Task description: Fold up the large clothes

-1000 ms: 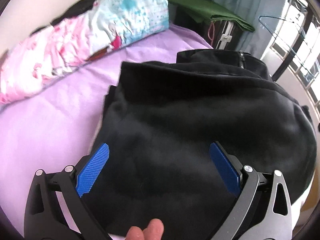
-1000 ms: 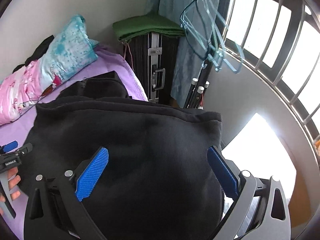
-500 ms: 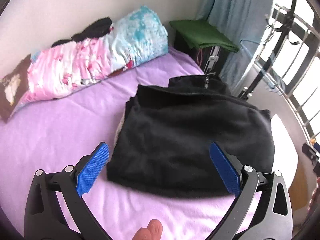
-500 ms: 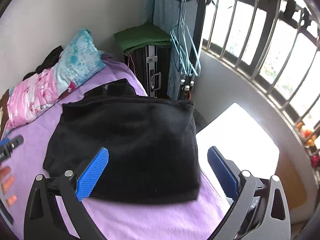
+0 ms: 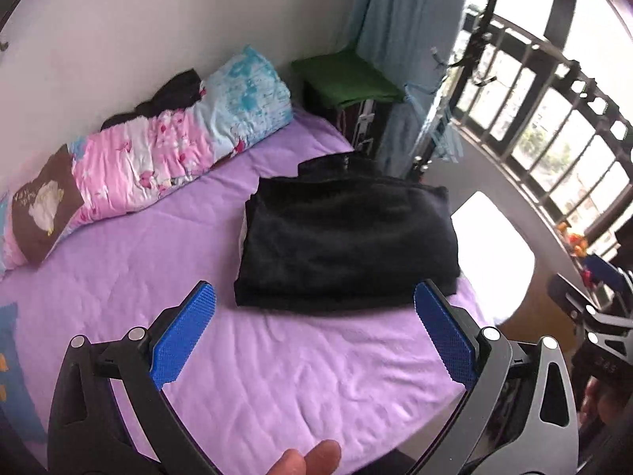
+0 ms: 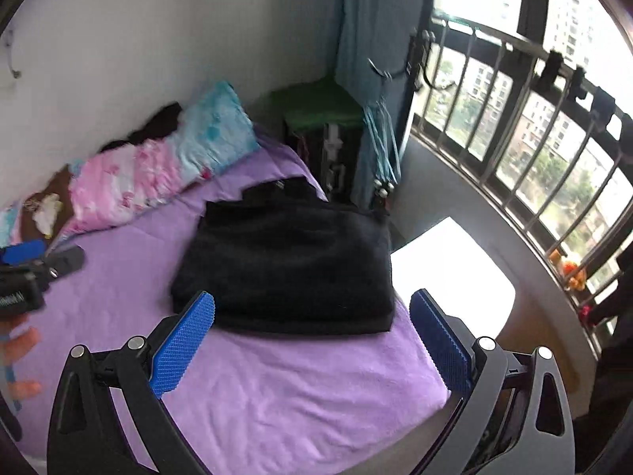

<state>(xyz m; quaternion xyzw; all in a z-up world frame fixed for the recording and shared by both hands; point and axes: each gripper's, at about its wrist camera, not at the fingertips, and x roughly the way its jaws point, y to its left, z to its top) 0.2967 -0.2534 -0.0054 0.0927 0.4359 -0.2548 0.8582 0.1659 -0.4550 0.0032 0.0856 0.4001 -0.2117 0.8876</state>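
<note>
A black garment point(image 5: 348, 237) lies folded into a thick rectangle on the purple bed sheet point(image 5: 257, 364), near the bed's far right corner; it shows too in the right wrist view point(image 6: 289, 261). My left gripper point(image 5: 316, 332) hovers open over bare sheet, well short of the garment's near edge, nothing between its blue pads. My right gripper point(image 6: 312, 336) is also open and empty, held back above the garment's near edge. The left gripper appears at the left edge of the right wrist view point(image 6: 23, 273), held by a hand.
A rolled pink and blue quilt point(image 5: 158, 150) lies along the wall. A dark suitcase with green cloth on top point(image 5: 348, 87) stands beyond the bed corner, beside hangers and a blue curtain. Barred windows curve round the right. The bed edge drops to the floor on the right.
Both grippers have pulled up and back from the black garment, which lay right under them a second ago. The garment stays folded on the sheet. Both stay open.
</note>
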